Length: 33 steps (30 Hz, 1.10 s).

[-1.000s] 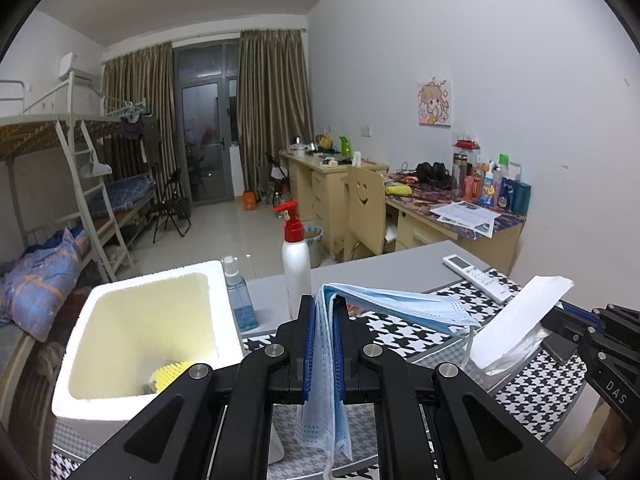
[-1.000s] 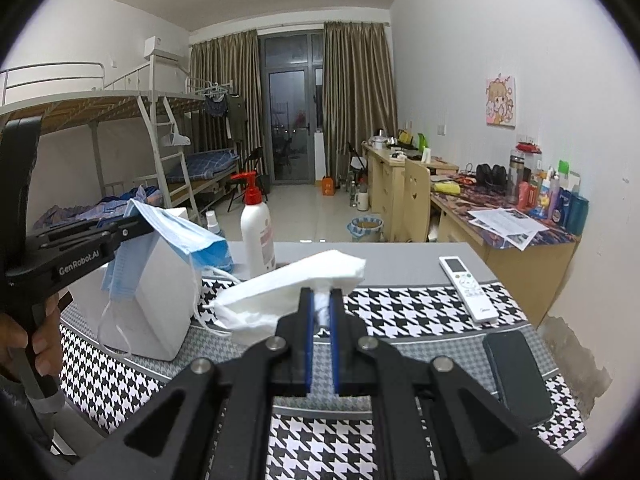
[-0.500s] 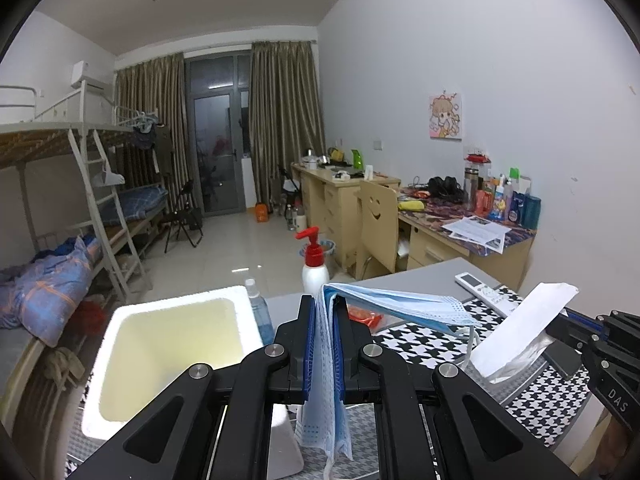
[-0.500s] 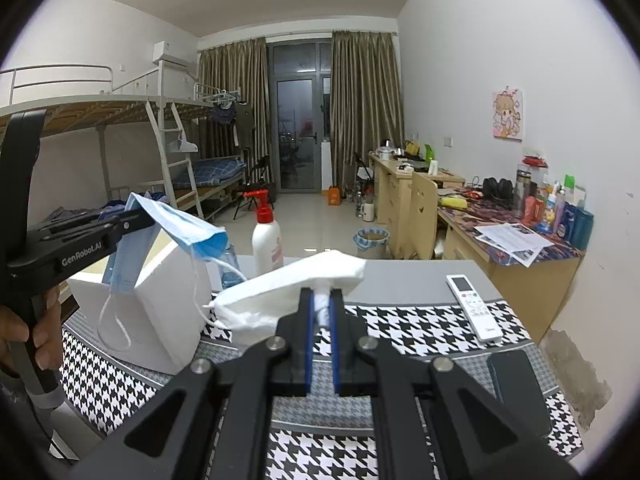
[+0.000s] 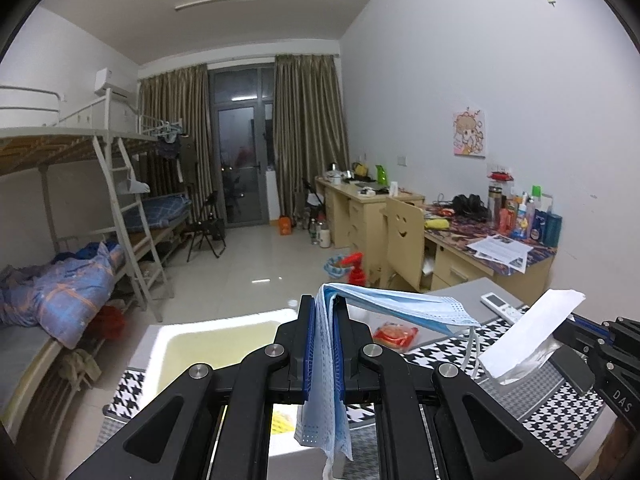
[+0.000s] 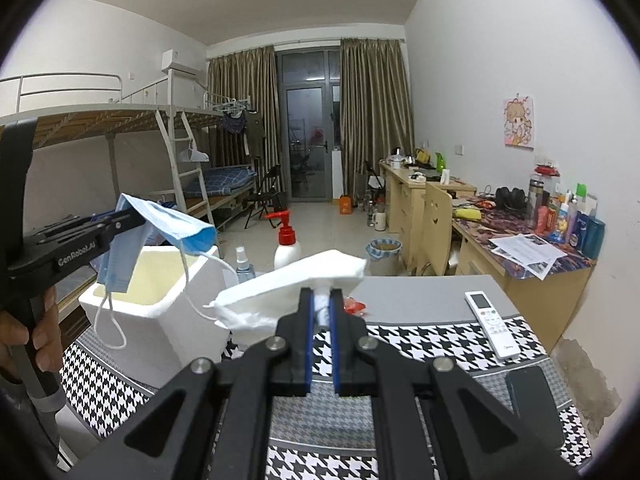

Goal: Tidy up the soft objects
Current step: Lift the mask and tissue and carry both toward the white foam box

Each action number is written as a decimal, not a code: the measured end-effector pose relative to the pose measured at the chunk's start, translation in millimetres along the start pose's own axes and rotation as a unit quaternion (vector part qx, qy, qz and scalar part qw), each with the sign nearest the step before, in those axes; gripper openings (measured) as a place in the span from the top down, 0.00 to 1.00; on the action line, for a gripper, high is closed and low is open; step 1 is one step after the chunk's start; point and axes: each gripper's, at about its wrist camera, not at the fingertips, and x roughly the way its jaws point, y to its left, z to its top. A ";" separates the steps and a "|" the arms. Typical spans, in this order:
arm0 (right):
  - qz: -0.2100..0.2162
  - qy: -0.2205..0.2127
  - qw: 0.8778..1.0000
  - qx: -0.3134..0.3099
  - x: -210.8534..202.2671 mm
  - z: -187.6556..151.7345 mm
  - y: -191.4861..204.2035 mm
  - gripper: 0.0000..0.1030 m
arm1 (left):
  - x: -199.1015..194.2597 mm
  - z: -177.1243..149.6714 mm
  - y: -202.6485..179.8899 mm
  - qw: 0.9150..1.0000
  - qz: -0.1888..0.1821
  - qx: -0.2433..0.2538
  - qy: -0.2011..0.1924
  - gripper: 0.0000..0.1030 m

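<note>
1. The left gripper (image 5: 323,344) is pressed together on a blue face mask (image 5: 384,308). The mask is up in the air, over the white foam box (image 6: 160,300).
2. The right gripper (image 6: 321,312) is pressed together on a white tissue pack (image 6: 296,284). The pack is also up in the air, above the checkered table mat (image 6: 420,340) and just beside the box.
3. I think the mask is very light and floppy. It bends over the fingers like a little tent. 1 half hangs down and the other half sticks out to the right.
4. The ear loops (image 6: 110,328) dangle below. They could catch on the box edge, so a pinch in the middle of the cloth looks best, and that is where the pinch is.
5. In the right camera, the mask's long side runs out from the left gripper toward the middle of the room and dips down at the far end.
6. The tissue pack looks soft and squishy, and light too. Its clear wrap (image 5: 524,368) may be slippery, so a firm pinch near the middle seems good.
7. The pack's long side goes left to right in the right camera, and the right end tips up a bit.
8. The open top of the box faces up. It looks like the place for both soft things, but that is my guess.
</note>
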 end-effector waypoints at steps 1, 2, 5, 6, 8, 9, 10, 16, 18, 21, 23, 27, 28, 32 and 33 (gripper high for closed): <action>0.004 0.000 1.000 0.000 1.2 1.1 1.8 0.91 | -1.2 1.2 1.1 1.000 0.003 0.000 -0.002 0.91; 0.006 0.000 1.000 -0.002 2.2 2.2 3.5 0.91 | -2.0 2.4 1.5 1.000 0.006 0.001 -0.004 0.91; 0.012 -0.003 1.000 -0.006 2.7 5.2 9.7 0.91 | -3.8 5.5 6.8 1.000 0.017 -0.001 -0.011 0.91; 0.015 -0.003 1.000 -0.007 3.0 6.0 11.5 0.91 | -3.9 6.0 9.1 1.000 0.020 -0.002 -0.012 0.91; 0.020 -0.005 1.000 -0.012 4.4 7.7 16.3 0.91 | -4.5 6.1 12.3 1.000 0.027 -0.006 -0.013 0.91; 0.021 -0.004 1.000 -0.013 4.6 8.0 17.2 0.91 | -4.2 6.4 15.1 0.999 0.031 -0.008 -0.013 0.91; 0.024 -0.003 1.000 -0.015 5.7 8.7 19.3 0.91 | -4.5 6.3 17.0 0.999 0.034 -0.010 -0.013 0.91; 0.033 -0.002 0.999 -0.021 11.8 13.8 28.2 0.91 | -6.7 6.8 26.1 0.998 0.051 -0.017 -0.016 0.91; 0.037 -0.001 0.999 -0.023 14.4 15.7 31.6 0.91 | -7.0 6.5 28.7 0.998 0.056 -0.019 -0.016 0.91; 0.042 0.002 0.999 -0.026 17.4 18.3 38.2 0.91 | -7.9 6.1 34.6 0.998 0.063 -0.025 -0.017 0.91; 0.047 0.002 0.998 -0.030 18.4 19.4 42.3 0.91 | -7.5 5.3 38.1 0.997 0.070 -0.029 -0.016 0.91; 0.056 0.002 0.998 -0.038 20.4 21.6 50.0 0.91 | -6.4 4.0 44.8 0.996 0.081 -0.035 -0.015 0.91; 0.057 0.004 0.998 -0.039 21.7 22.5 52.3 0.91 | -6.1 3.7 48.1 0.996 0.085 -0.038 -0.014 0.91; 0.064 0.006 0.997 -0.040 25.5 23.5 59.1 0.91 | -4.9 3.0 57.6 0.994 0.095 -0.045 -0.011 0.91; 0.067 0.006 0.997 -0.040 26.3 23.9 60.6 0.91 | -4.4 2.8 60.0 0.994 0.098 -0.046 -0.010 0.91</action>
